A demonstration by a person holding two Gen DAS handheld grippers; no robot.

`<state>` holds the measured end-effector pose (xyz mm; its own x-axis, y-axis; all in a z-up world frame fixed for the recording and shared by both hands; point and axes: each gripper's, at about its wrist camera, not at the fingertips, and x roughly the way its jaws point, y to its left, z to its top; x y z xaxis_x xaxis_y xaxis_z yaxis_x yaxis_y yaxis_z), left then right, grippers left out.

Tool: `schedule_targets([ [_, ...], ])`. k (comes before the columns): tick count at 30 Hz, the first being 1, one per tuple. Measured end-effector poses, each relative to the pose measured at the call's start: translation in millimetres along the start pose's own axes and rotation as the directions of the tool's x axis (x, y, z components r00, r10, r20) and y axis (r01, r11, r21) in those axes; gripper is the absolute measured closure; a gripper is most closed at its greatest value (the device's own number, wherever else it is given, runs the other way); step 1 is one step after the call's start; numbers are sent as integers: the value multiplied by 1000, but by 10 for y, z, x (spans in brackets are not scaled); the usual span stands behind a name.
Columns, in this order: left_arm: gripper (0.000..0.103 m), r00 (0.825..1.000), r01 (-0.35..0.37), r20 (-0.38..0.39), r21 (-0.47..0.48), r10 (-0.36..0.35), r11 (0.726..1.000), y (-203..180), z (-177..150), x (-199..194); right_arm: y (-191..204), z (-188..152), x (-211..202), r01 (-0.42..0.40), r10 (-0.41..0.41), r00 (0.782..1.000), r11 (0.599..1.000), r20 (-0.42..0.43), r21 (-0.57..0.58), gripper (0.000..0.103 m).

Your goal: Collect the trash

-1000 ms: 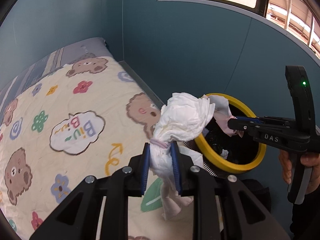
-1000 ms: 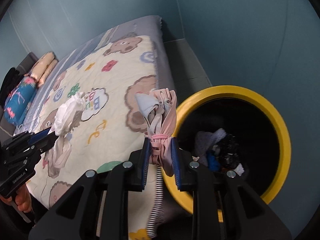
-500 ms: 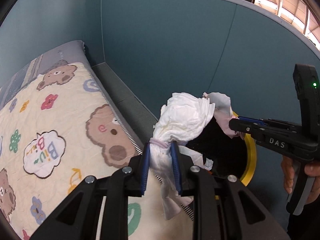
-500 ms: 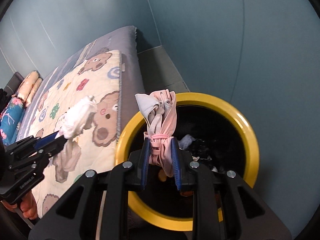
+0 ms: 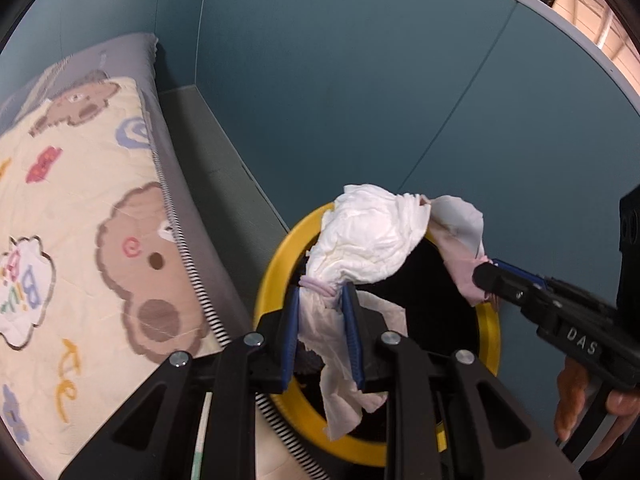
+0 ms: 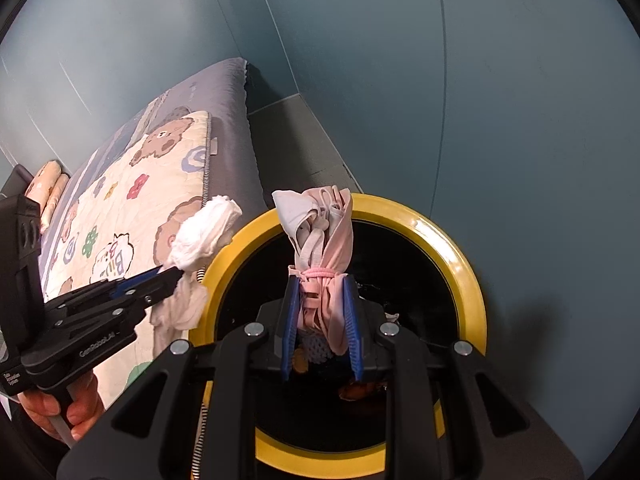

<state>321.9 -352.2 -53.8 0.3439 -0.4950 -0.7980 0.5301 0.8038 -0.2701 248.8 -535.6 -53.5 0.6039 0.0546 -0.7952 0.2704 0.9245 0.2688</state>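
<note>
A crumpled white tissue wad, tied with a pink band, is pinched in the left tongs above the round yellow-rimmed black bin. The right tongs clamp a bunched pink cloth bundle over the same opening. A bear-print quilt covers the bed beside the bin.
</note>
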Motion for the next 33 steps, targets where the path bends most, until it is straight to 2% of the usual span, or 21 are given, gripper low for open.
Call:
schedule_targets([
  [7, 83, 997, 42, -55, -58, -45, 997, -44, -41, 258, -83, 2, 113, 5, -5, 1000, 1000, -8, 19, 82],
  [13, 82, 997, 40, -67, -56, -44, 998, -55, -53, 331, -96, -26, 156, 18, -18, 1000, 999, -3, 28, 82],
  [17, 70, 997, 37, -62, -51, -40, 998, -62, -33, 286, -127, -25, 118, 10, -11, 1000, 999, 11, 37, 81],
  [18, 59, 998, 35, -57, -54, -38, 998, -56, -33, 262, -139, -28, 109, 11, -12, 1000, 999, 14, 39, 79],
  [20, 47, 998, 37, -51, -70, -41, 997, -23, -30, 217, -162, -35, 78, 13, -14, 1000, 999, 23, 48, 73],
  [26, 42, 997, 36, -65, -105, -43, 994, 65, -49, 172, -172, -48, 38, 12, -14, 1000, 998, 22, 65, 69],
  [33, 41, 998, 13, -53, -144, -21, 989, 290, -147, 37, -92, -63, -36, 4, -5, 1000, 998, 20, 63, 67],
])
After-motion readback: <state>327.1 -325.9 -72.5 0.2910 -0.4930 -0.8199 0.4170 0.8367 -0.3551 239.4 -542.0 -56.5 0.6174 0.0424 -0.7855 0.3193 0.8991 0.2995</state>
